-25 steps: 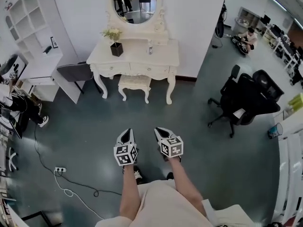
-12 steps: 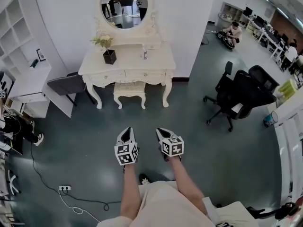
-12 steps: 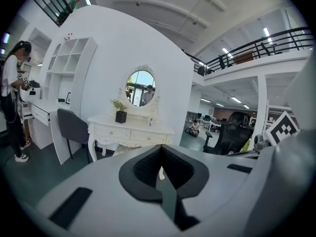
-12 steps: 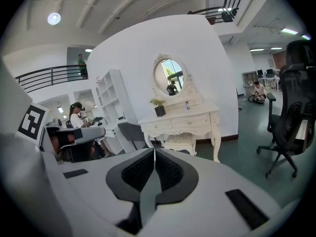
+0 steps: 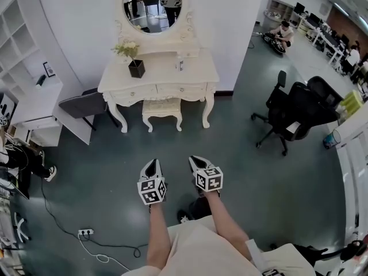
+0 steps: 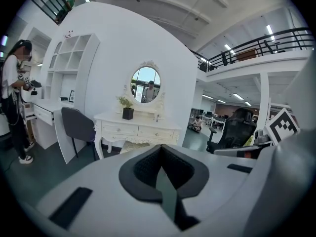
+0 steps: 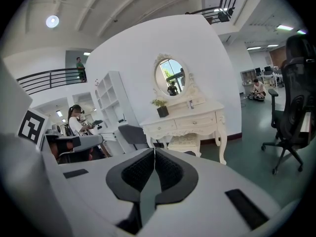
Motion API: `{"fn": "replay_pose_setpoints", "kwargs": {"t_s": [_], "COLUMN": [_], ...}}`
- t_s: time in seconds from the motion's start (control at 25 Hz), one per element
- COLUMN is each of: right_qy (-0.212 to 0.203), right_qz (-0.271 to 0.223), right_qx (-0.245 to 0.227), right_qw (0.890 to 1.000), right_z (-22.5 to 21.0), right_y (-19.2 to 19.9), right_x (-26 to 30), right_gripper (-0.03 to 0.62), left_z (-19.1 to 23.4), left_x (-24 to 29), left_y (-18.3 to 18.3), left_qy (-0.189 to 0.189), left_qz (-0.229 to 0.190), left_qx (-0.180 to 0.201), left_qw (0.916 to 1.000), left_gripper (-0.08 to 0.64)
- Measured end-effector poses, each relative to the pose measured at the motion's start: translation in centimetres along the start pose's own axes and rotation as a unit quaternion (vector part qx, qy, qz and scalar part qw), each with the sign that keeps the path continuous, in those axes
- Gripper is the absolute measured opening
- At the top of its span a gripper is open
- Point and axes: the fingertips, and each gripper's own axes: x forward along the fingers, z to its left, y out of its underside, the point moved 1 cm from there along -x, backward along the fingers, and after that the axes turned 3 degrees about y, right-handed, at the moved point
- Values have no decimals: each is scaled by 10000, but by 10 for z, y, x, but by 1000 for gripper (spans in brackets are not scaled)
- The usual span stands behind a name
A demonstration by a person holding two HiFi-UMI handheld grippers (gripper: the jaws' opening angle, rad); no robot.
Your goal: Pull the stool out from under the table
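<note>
Upper centre: stool (image 5: pixel 162 109) stowed beneath table (image 5: pixel 172 73). Lower centre: left gripper (image 5: pixel 152 165), right gripper (image 5: pixel 196 161), jaws together, empty, stool well beyond reach.

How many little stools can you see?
1. The stool is tucked under the white dressing table, between its front legs. No other shows, though furniture could hide one.

Teal floor (image 5: pixel 276 177), white wall (image 5: pixel 230 16), black office chairs (image 5: pixel 299 111) (right side).
</note>
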Motion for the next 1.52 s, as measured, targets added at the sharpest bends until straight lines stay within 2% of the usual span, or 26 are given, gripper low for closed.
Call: {"fn": "replay_pose_setpoints", "kwargs": {"t_s": [0.28,0.4,0.6,0.8,1.12,1.52], "right_qy": [-16,-31,-78,-242,-208,-274], "right_qz": [216,274,145,33,208,127], "right_qx": [-137,-62,134,205,-110,121], "right_qw": [9997,9996,9998,9995,9995,9995], "right_z": [-6,-15,-36,-49,-83,-127], "right_y": [3,-3,-35,-74,-114,-154], "right_x": [28,52,96,146,204,257], "right_gripper": [44,44,44,44,44,44], "left_z": [15,21,30,50,77,100], "left_x": [23,44,90,140,210,272], "left_y": [6,4,-15,-40,-74,-95], "left_qy": [-72,-42,123,114,-20,-128], "left_qz": [79,164,238,266,277,326], "left_qx": [-125,-29,244,410,339,313], "left_qw": [9999,9999,9993,9987,9990,9989], "left_gripper": [14,14,14,14,14,14]}}
